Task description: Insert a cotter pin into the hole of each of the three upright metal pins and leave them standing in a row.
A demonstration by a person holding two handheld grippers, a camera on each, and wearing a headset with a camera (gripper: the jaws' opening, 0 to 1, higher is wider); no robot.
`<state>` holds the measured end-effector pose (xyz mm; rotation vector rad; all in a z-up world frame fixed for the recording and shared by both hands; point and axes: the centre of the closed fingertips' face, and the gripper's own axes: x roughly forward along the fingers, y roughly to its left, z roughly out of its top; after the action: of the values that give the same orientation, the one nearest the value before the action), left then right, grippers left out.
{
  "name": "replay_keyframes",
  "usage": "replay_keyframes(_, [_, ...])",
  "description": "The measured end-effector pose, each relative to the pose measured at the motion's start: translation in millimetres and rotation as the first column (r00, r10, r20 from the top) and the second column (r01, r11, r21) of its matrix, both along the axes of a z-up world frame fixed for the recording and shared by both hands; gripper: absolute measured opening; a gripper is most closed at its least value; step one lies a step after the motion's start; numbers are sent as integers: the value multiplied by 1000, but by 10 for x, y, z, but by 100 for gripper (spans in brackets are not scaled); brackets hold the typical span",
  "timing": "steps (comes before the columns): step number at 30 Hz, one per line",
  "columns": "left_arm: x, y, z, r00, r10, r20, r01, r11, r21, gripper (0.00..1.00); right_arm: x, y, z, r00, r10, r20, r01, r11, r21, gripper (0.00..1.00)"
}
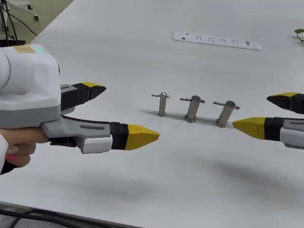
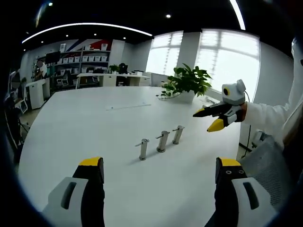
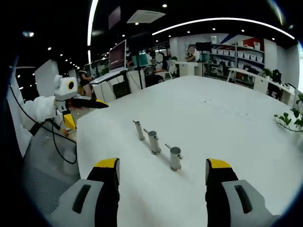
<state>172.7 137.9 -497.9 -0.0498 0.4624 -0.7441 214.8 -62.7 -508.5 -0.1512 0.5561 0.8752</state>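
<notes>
White table [image 1: 199, 180], a power strip [image 1: 216, 40] toward its far edge, a potted plant [image 2: 187, 82], possibly shelving [image 2: 78, 59] behind.

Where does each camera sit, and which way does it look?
Head view: on the headset, looking forward and down at three metal pins on the white table; left gripper, a hand and right gripper show.
Left gripper view: on the left gripper, looking along its open jaws at the pins; the right gripper and a sleeve show beyond.
Right gripper view: on the right gripper, facing the pins from the opposite side; the left gripper shows beyond.
Shared: all three see the pin row.
</notes>
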Motion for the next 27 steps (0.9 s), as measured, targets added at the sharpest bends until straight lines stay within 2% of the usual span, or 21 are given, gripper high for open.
replay_keyframes(5, [12,13,-26,1000,27,-10,-27,1000,2,98,-125,-12,24,998,-44,-34,45,998,35,78])
replay_keyframes(10, [-15,14,-38,999,41,-15,-41,999,8,98,-261,-16,13,997,-58,-43,59,998,28,79])
replay_keyframes(16, [-64,32,-61,998,59,-18,-59,998,26,98,-307,-85,9,995,-88,-47,89,996,18,82])
replay_keyframes(22, [-78,73,-41,997,82,-10,-82,996,29,98,-320,-148,-3,992,-115,-48,116,993,10,86])
replay_keyframes(23, [-70,103,-47,996,87,-1,-87,995,40,98,-309,-192,-15,988,-143,-51,143,990,-2,88])
replay_keyframes(27, [-77,157,-69,995,94,-15,-93,995,45,98,-319,-250,7,985,-168,-44,168,986,3,91])
